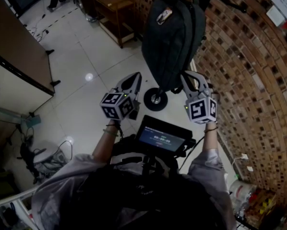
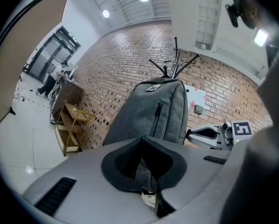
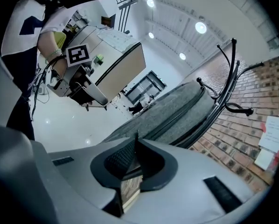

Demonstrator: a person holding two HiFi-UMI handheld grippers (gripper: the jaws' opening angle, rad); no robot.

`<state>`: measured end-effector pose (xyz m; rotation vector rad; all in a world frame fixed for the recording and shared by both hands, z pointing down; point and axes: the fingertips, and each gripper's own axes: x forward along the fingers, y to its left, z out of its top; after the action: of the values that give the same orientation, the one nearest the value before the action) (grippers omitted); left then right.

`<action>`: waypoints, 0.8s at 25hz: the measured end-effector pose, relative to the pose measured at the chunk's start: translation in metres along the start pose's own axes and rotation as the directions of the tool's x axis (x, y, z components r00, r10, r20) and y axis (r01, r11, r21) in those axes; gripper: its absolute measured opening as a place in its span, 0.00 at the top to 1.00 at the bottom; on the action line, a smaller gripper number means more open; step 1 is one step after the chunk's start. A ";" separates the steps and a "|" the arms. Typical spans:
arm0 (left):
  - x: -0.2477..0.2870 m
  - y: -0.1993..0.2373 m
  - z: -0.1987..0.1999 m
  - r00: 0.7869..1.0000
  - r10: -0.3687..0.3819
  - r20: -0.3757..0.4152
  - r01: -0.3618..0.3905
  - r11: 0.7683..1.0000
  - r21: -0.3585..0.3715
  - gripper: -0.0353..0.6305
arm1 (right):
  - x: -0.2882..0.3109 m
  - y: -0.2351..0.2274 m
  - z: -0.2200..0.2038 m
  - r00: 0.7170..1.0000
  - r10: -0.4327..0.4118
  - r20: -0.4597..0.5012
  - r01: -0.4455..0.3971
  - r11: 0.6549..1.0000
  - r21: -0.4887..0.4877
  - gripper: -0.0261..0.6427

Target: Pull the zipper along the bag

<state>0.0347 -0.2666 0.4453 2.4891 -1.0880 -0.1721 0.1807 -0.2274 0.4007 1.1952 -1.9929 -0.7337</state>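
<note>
Head view: both my arms are reaching up, left gripper [image 1: 135, 75] and right gripper [image 1: 186, 74] at the bottom corners of the hanging bag [image 1: 172, 37], both sets of fingers [image 2: 123, 160] closed together.

One bag [image 1: 172, 37], two grippers [image 1: 135, 76] [image 1: 187, 74]

Loose grey sleeves [image 1: 57, 190], thin band [image 1: 110, 132] at left wrist. On left gripper [image 1: 135, 75] and right gripper [image 1: 186, 74]: pale grey shells, black-lined fingers [image 2: 130, 157], white cubes [image 1: 117, 104] with black square markers.
</note>
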 end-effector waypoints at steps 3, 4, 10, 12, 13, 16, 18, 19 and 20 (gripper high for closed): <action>0.001 0.001 0.001 1.000 -0.006 0.002 0.006 1.000 -0.009 0.94 | -0.001 -0.001 -0.001 1.000 -0.010 0.014 0.010 0.998 0.057 0.93; 0.001 0.001 0.001 1.000 -0.007 0.002 0.007 1.000 -0.011 0.94 | -0.002 -0.002 0.000 1.000 -0.008 0.019 0.007 0.997 0.079 0.93; 0.004 0.000 0.001 1.000 -0.025 -0.006 0.025 1.000 -0.007 0.94 | -0.007 -0.006 0.002 0.999 0.004 0.036 -0.010 0.983 0.181 0.94; 0.004 0.000 0.002 1.000 -0.028 -0.007 0.028 1.000 -0.005 0.94 | -0.008 -0.007 0.004 0.999 0.011 0.035 -0.018 0.981 0.195 0.94; 0.004 0.001 0.002 1.000 -0.029 -0.008 0.029 1.000 -0.005 0.94 | -0.009 -0.008 0.005 0.999 0.016 0.033 -0.022 0.980 0.196 0.94; 0.005 0.002 0.001 1.000 -0.029 -0.011 0.029 1.000 -0.005 0.94 | -0.010 -0.009 0.007 0.999 0.023 0.031 -0.029 0.980 0.199 0.94; 0.006 0.003 0.001 0.999 -0.031 -0.015 0.031 1.000 -0.002 0.94 | -0.011 -0.011 0.007 0.999 0.023 0.046 -0.033 0.975 0.219 0.94; 0.006 0.003 0.001 0.999 -0.033 -0.017 0.033 0.999 -0.001 0.94 | -0.011 -0.011 0.008 0.998 0.025 0.056 -0.038 0.973 0.229 0.94; 0.006 0.003 0.000 0.999 -0.035 -0.019 0.035 0.999 0.002 0.94 | -0.011 -0.012 0.008 0.997 0.029 0.067 -0.044 0.970 0.238 0.94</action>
<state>0.0371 -0.2725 0.4465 2.5076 -1.0376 -0.1573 0.1839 -0.2214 0.3837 1.2824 -2.1986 -0.5287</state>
